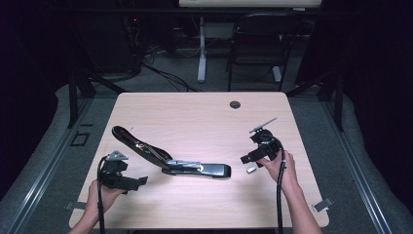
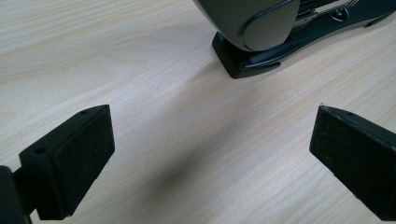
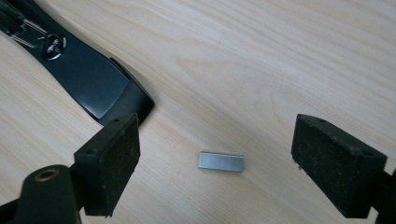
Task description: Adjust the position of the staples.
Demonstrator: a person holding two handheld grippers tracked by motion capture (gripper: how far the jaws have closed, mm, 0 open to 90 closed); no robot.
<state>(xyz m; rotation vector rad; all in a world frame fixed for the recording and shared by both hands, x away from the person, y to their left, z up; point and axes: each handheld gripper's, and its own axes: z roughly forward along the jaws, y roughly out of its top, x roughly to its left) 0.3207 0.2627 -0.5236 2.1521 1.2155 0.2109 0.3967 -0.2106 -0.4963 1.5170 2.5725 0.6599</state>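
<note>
Staples (image 3: pixel 221 162) lie flat on the surface (image 1: pixel 195 117) between your right gripper's (image 3: pixel 215 156) wide-open, empty jaws, beside the opened stapler (image 1: pixel 170 158), while your left gripper (image 2: pixel 212 154) gapes empty too.

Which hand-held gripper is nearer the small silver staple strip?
Right. The right hand-held gripper hovers open around the small silver staple strip; the left hand-held gripper sits beyond the open black stapler.

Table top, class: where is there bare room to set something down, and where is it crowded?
Free: the far half of the table, between the grommet hole and the opened stapler; also the near edge between both forearms. Crowded: the middle band, where the left gripper, stapler, staple strip and right gripper sit.
</note>
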